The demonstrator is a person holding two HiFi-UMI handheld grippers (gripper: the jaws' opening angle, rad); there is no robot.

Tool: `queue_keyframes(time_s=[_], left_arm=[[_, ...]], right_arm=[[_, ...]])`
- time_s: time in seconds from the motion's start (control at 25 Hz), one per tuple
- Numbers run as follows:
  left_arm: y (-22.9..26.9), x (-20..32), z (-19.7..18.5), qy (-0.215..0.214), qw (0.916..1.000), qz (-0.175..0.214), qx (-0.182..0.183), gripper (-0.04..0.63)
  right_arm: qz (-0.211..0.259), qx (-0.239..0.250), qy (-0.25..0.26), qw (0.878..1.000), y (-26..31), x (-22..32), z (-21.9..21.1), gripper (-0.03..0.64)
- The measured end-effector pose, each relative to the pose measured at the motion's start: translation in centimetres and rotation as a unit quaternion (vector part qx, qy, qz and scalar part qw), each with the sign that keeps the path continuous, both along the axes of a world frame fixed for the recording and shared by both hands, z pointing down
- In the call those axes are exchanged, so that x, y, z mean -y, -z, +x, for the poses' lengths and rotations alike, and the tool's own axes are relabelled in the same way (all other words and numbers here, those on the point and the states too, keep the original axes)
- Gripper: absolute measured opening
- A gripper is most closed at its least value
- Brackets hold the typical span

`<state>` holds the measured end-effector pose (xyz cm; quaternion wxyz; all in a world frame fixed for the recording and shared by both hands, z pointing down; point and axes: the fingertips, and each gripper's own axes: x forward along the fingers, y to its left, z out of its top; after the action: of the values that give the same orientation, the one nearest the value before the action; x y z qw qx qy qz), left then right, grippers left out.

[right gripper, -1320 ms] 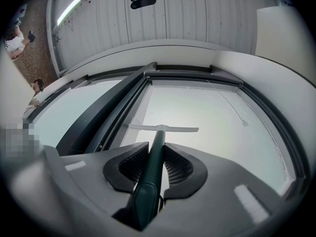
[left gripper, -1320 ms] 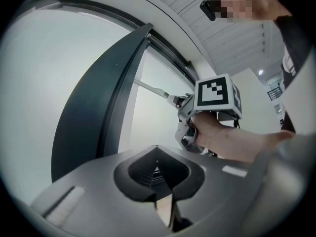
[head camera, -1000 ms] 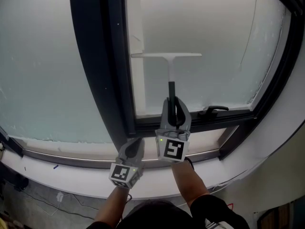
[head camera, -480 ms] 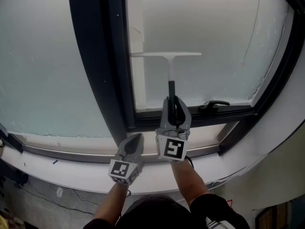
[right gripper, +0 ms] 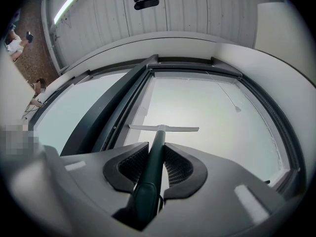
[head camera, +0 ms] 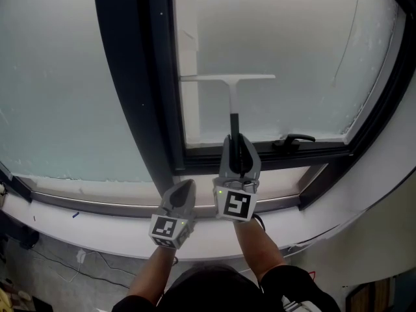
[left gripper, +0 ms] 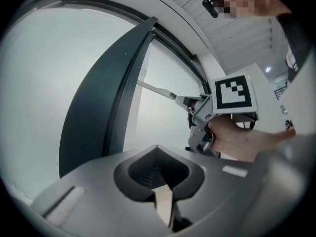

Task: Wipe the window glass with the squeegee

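Observation:
The squeegee (head camera: 231, 90) has a white T-shaped blade and a dark handle; its blade lies flat against the frosted window glass (head camera: 286, 51) of the right pane. My right gripper (head camera: 238, 153) is shut on the handle, seen also as the squeegee (right gripper: 159, 131) running out between the jaws of the right gripper (right gripper: 152, 168). Lower and to the left, my left gripper (head camera: 184, 192) hovers over the sill, shut with nothing in it. In the left gripper view the left gripper (left gripper: 159, 177) has its jaws together, and the squeegee (left gripper: 160, 91) shows beyond.
A wide dark mullion (head camera: 140, 77) divides the left pane (head camera: 58, 83) from the right one. A black window handle (head camera: 294, 140) sits on the lower frame to the right of my right gripper. The white sill (head camera: 97, 229) runs below, with cables on the floor beneath.
The squeegee blade has slipped very slightly down the glass with my right gripper. The left gripper has shifted a little to the right.

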<state>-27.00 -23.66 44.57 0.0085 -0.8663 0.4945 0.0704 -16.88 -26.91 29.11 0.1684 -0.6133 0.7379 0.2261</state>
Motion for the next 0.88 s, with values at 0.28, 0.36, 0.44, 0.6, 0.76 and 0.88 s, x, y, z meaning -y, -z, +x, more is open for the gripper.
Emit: queue_keyframes(time_s=[0.28,0.36,0.44,0.6,0.76,0.88], left_arm=[[-1.1,-0.7,0.2,0.003,0.9995,-0.024,-0.019,-0.002],[-1.4,-0.7,0.2,0.006,0.9995,-0.026,-0.016,-0.002],[-1.5,-0.7,0.2,0.008,0.9996,-0.026,-0.012,-0.002],[-1.7,-1.0,0.1,0.012,0.9994,-0.03,-0.009,-0.002],[-3.1,-1.8,0.0,0.011,0.999,-0.043,-0.002,-0.002],[-4.1,-2.1,-0.2,0.011,0.9986,-0.052,0.001,-0.002]], right_arm=[[-0.017,-0.007,-0.002,1.0,-1.6,-0.3,-0.1,0.098],[-0.021,-0.008,-0.001,1.0,-2.1,-0.3,0.0,0.098],[-0.026,-0.009,0.0,1.0,-2.6,-0.4,0.1,0.098],[-0.032,-0.006,0.003,0.999,-3.3,-0.6,0.1,0.098],[-0.041,-0.003,0.005,0.999,-4.1,-0.9,0.1,0.098],[-0.046,-0.006,0.004,0.999,-4.7,-1.0,0.1,0.098]])
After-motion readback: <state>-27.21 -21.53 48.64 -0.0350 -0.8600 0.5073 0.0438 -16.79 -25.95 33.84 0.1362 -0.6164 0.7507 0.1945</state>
